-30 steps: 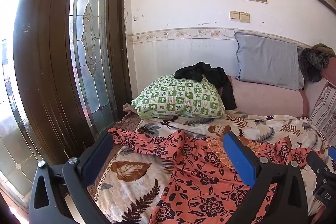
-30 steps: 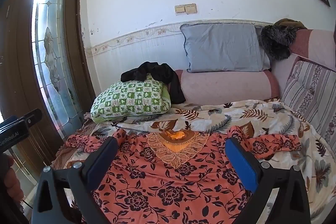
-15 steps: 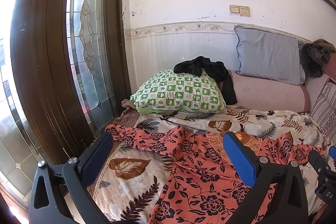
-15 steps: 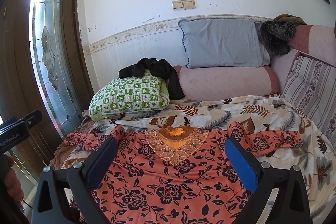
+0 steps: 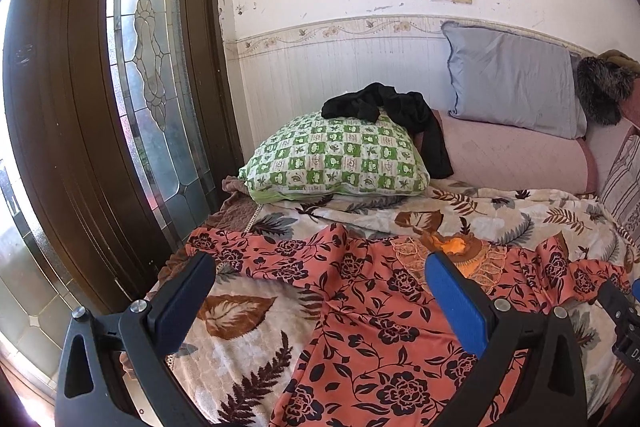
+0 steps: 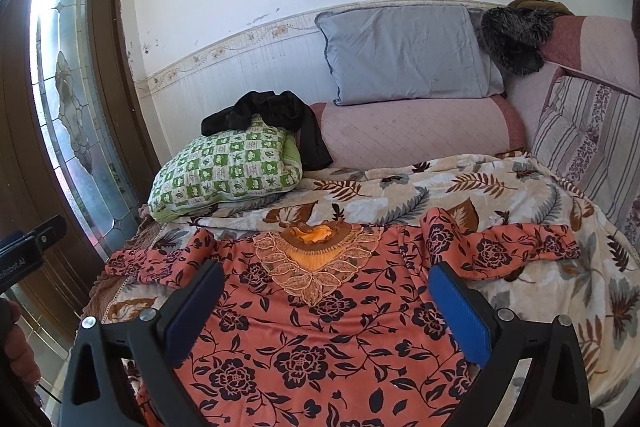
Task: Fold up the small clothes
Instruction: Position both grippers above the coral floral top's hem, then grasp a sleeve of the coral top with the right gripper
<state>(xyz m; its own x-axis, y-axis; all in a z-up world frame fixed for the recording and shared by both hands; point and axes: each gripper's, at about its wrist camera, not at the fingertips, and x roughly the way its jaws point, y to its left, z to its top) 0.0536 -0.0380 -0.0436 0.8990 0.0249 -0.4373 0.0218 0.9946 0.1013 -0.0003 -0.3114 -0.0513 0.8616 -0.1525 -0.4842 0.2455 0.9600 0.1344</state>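
Observation:
A coral garment with a dark flower print [image 6: 320,327] lies spread face up on the leaf-patterned blanket [image 6: 440,183], its lace neckline [image 6: 316,267] pointing away from me. One sleeve [image 6: 504,247] stretches right, the other [image 5: 256,247] left. My right gripper [image 6: 324,287] hovers open over the garment's chest, nothing between its blue pads. My left gripper [image 5: 320,287] is open above the garment's left side and the bare blanket [image 5: 240,315]. Part of the right gripper's body [image 5: 624,323] shows at the left view's right edge.
A green checked pillow [image 6: 228,171] with a black cloth [image 6: 276,115] on it sits behind the garment. A grey pillow [image 6: 404,51] and pink bolster [image 6: 416,131] line the wall. A striped cushion [image 6: 588,143] stands right. A wooden door with leaded glass [image 5: 152,75] stands left.
Both grippers have tilted and drawn back a little, so the garment and the bed sit lower and farther in view. The garment has not moved; both grippers stay open.

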